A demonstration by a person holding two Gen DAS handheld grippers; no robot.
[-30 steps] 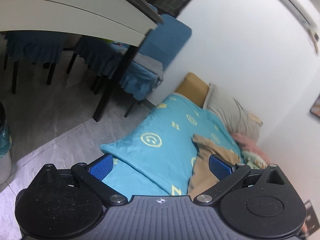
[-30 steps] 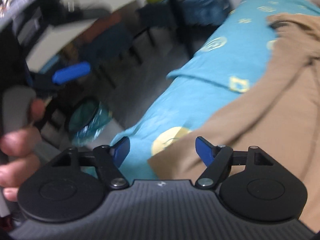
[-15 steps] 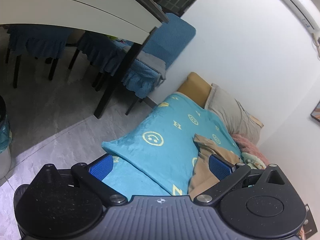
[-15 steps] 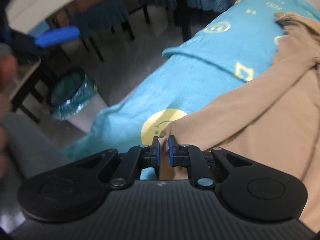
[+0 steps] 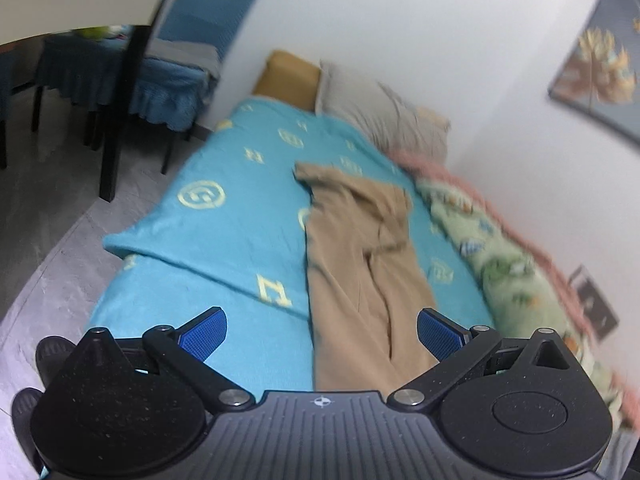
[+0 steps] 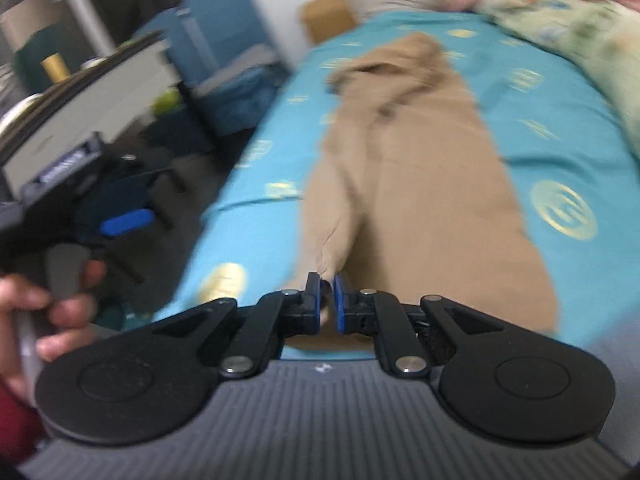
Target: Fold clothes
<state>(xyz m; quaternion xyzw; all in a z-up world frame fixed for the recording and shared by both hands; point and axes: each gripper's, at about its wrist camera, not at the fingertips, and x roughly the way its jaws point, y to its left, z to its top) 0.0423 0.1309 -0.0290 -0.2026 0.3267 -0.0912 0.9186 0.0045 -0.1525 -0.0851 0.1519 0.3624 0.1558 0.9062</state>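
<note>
— Start at the fingers: the right gripper (image 6: 327, 296) has its blue pads pressed together on a pinch of the tan trousers (image 6: 416, 184), right at the near hem. A little peak of cloth sticks up from between the pads.

— And the other one?

— The left gripper (image 5: 322, 334) is spread wide, both blue pads (image 5: 204, 334) well apart, nothing between them. It hangs above the near end of the trousers (image 5: 360, 272), not touching as far as I can tell.

— Where's the garment itself?

— Stretched lengthwise along the turquoise blanket (image 5: 224, 248) with the yellow smiley prints, running away toward the grey pillow (image 5: 384, 120). The far end is bunched and rumpled; I can't make out waistband from leg up there. The near end is cut off behind the gripper bodies in both views.

— Anything beside it?

— A green patterned quilt (image 5: 508, 272) with a pink edge along the wall side, blurred. From the right wrist view everything smears: the quilt (image 6: 576, 32), the blanket (image 6: 560, 152), the room.

— The person?

— Only the left hand (image 6: 44, 312), wrapped round a grey handle at the frame's edge, with one blue pad of the left gripper (image 6: 124, 222) poking out above it. Its partner pad is lost in the blur there.

— Beyond the bed?

— A white table (image 5: 80, 4) on dark legs, a blue-covered chair (image 5: 172, 80) behind it, a framed picture (image 5: 600, 64) on the wall, partly cut off.
</note>
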